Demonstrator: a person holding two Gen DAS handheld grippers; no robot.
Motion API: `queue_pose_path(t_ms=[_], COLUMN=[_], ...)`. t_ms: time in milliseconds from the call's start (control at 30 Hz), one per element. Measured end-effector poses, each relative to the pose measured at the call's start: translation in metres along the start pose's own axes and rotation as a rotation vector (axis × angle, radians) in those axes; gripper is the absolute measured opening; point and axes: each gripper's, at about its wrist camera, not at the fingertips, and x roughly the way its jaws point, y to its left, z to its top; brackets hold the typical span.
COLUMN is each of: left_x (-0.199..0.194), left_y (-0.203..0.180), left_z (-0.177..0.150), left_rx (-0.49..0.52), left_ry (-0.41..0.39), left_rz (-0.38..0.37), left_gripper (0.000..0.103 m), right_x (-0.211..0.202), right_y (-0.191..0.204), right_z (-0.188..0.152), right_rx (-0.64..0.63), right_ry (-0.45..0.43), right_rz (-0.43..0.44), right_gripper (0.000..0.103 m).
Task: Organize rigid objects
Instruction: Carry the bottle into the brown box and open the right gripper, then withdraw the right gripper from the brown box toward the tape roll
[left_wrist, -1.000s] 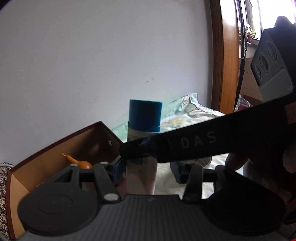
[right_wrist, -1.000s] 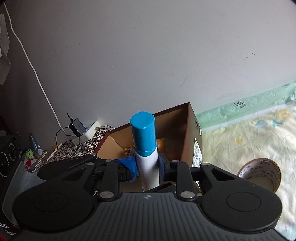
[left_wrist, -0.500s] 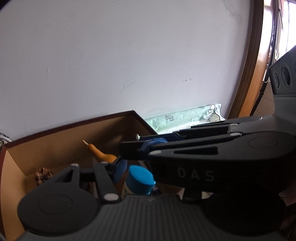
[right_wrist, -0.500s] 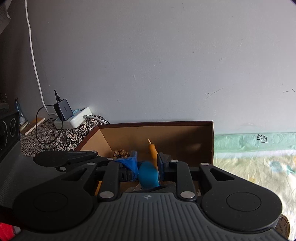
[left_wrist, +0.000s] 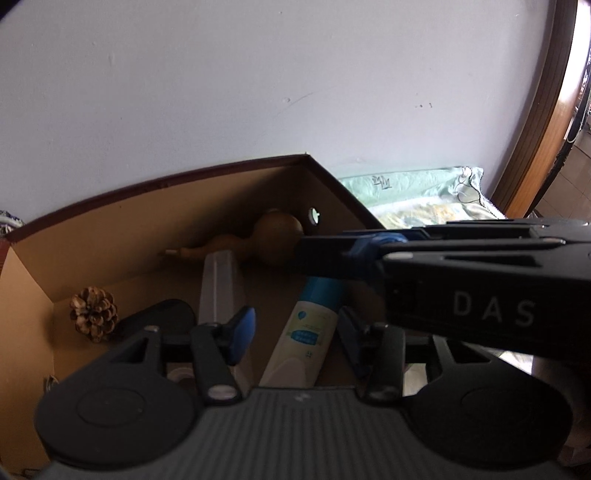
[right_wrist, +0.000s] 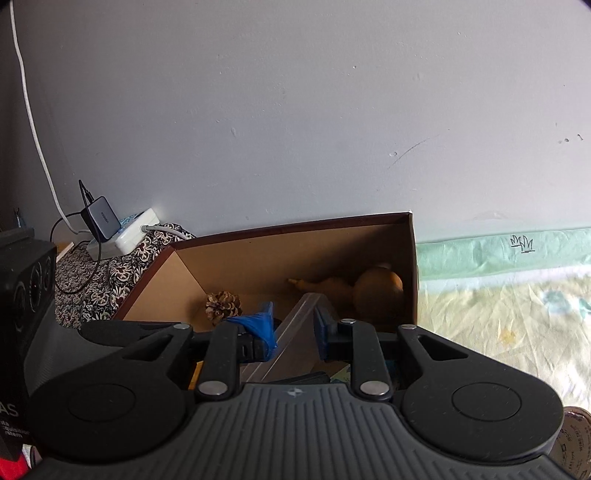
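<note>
Your left gripper (left_wrist: 295, 326) hangs slack around the blue-capped bottle (left_wrist: 310, 332), which lies slanted inside the cardboard box (left_wrist: 147, 184) near the gourd (left_wrist: 273, 240), while your right gripper (right_wrist: 293, 325), jaws just closing in, stays parted with nothing between them.

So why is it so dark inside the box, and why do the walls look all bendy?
Left wrist view: the cardboard box is in shadow, so the gourd looks dim, and window glare whitens the right edge. Right wrist view: the fisheye lens bends the box rim, and the sheet looks washed out.
</note>
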Motion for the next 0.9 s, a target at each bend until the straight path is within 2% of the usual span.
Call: queue_pose_path(t_ms=[233,400,500,667,733,900], left_x=[0.008,0.010,0.012,0.008,0.008,0.008], left_y=[0.011,0.013,0.017,0.022,0.023,0.025], left_z=[-0.004,-0.002,-0.001,0.002,0.003,0.004], left_rx=[-0.034,-0.035,-0.051,-0.067,-0.069,-0.070], left_ry=[0.046,0.057,0.064,0.050,0.049,0.051], left_rz=[0.038,0.092,0.116,0.135,0.142,0.158], left_gripper=[0.059,0.060,0.060,0.061,0.061,0.061], right_x=[-0.002,0.003,0.010,0.019,0.023,0.023], right_y=[-0.016,-0.024,-0.022,-0.026,-0.026,-0.023], right_z=[-0.010,-0.010,-0.004,0.010,0.014,0.008], right_rx=[0.072,0.162,0.170,0.267,0.266,0.227], right_ry=[0.005,-0.007,-0.022,-0.055,-0.060,-0.063], right_rz=[-0.016,-0.001,-0.006,0.056,0.038,0.001], right_gripper=[0.005,0.005,0.005,0.006,0.010,0.011])
